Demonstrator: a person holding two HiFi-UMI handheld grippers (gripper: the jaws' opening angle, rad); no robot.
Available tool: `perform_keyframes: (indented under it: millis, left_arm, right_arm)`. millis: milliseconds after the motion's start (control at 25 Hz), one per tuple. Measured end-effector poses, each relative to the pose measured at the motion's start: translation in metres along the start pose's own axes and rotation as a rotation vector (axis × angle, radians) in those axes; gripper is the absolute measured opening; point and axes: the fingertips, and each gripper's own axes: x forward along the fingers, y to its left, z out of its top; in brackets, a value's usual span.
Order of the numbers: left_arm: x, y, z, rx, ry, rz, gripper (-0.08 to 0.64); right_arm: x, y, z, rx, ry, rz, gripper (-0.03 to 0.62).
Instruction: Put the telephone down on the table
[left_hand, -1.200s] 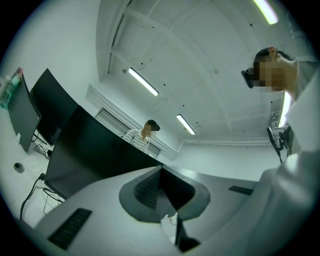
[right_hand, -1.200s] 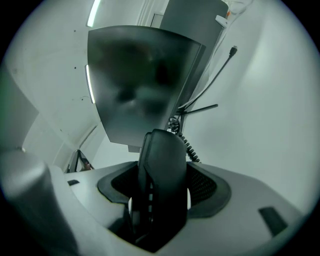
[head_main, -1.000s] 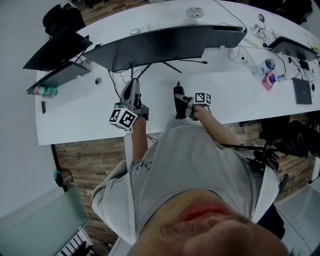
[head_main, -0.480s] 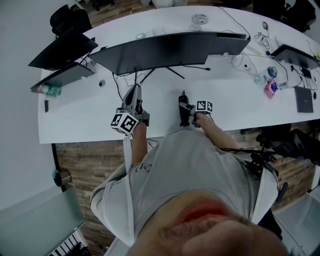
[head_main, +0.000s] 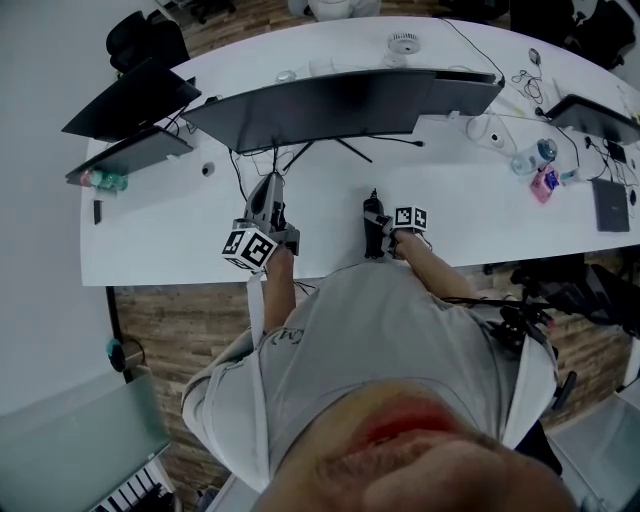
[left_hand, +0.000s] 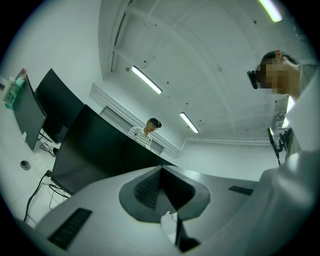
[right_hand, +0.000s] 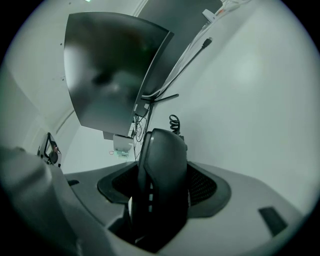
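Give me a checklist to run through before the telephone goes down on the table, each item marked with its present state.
1. Grip: right gripper shut on the telephone: ok.
2. Landing spot: table bare just beyond the telephone: ok.
3. Telephone's lower end already touching the table: cannot tell.
4. Coiled cord free of the monitor cables: cannot tell.
5. Left gripper shut, empty, well apart from the telephone: ok.
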Motion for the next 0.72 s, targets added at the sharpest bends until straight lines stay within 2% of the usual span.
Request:
perform_keyframes:
  millis: [280,720]
  left_arm:
    - [0.005,-0.006,0.000,0.006,0.003,-0.013,0.011]
    - [0.010,-0.006,-0.002,0.003,0.023,-0.025,0.009]
  right_arm:
    - [-0.002,-0.025,-0.001,-0.011,0.000,-0.044,0.299]
    - [0.000,-0.023,-0.001,-0.098,0.001,-0.035,0.299]
